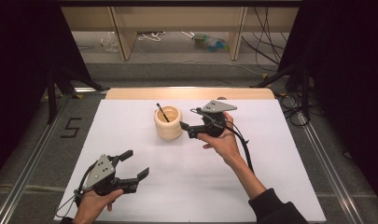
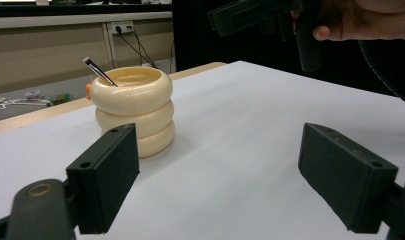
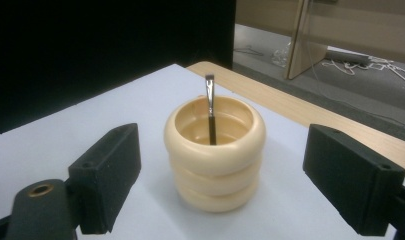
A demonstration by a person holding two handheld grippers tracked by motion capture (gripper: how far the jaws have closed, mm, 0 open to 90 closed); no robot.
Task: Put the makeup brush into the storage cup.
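Cream ringed cup (image 3: 215, 160) — brush (image 3: 210, 112) inside (upright-ish)

Black curtains (image 1: 18, 70) flank grey floor (image 1: 186, 70) — cables (image 1: 266, 46) scattered.

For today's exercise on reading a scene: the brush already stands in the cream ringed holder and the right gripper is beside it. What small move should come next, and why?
Probably draw the right gripper back from the holder. Its jaws are open with nothing between them, and the brush leans inside the holder, so that placement looks done. The left gripper rests open near the table's front edge.
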